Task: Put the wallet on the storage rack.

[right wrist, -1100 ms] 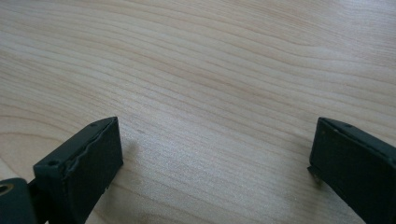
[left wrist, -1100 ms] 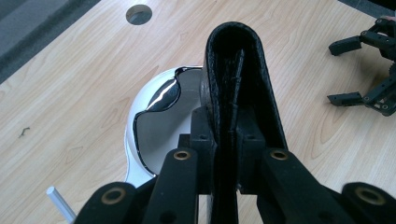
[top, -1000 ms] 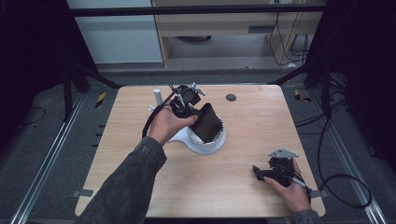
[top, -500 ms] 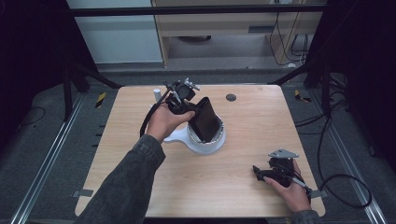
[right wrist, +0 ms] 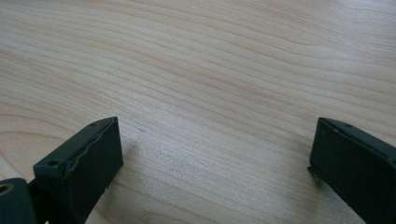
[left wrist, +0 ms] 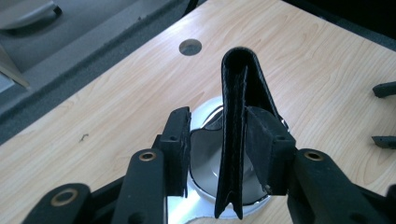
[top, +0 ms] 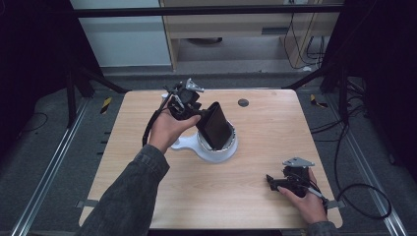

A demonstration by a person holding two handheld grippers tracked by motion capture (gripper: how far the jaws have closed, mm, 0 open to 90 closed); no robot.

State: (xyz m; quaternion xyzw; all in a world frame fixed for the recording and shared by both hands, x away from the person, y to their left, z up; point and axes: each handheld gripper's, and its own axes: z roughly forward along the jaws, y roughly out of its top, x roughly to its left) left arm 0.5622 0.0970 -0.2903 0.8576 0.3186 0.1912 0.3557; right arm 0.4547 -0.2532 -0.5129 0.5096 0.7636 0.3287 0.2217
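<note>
1. The table (top: 147, 196) is a bare wooden top; I work from its near edge, left arm reaching to the middle, right hand parked at the near right corner.
2. A white dish (top: 216, 148) with a shiny inside sits mid-table. It lies straight ahead of and below my left gripper (left wrist: 218, 140).
3. The wallet (top: 215, 127), black and folded, stands in that dish, tilted, its lower end down in the bowl and its long axis rising up and away from my left hand. In the left gripper view I see it edge-on, fold at the top.
4. My left gripper straddles the wallet. One jaw rests against its side; on the other side I see a gap to the other jaw. So the jaws look parted rather than clamped, and I judge the wallet is leaning in the dish, not carried by me.
5. My right gripper (right wrist: 212, 172) rests low over bare wood, jaws spread wide with nothing between them. It is well apart from the dish, so the left hand is plainly the nearer one.
6. A small round hole (top: 243, 103) in the tabletop lies beyond the dish, out of the way. Nothing else crowds the wallet.
</note>
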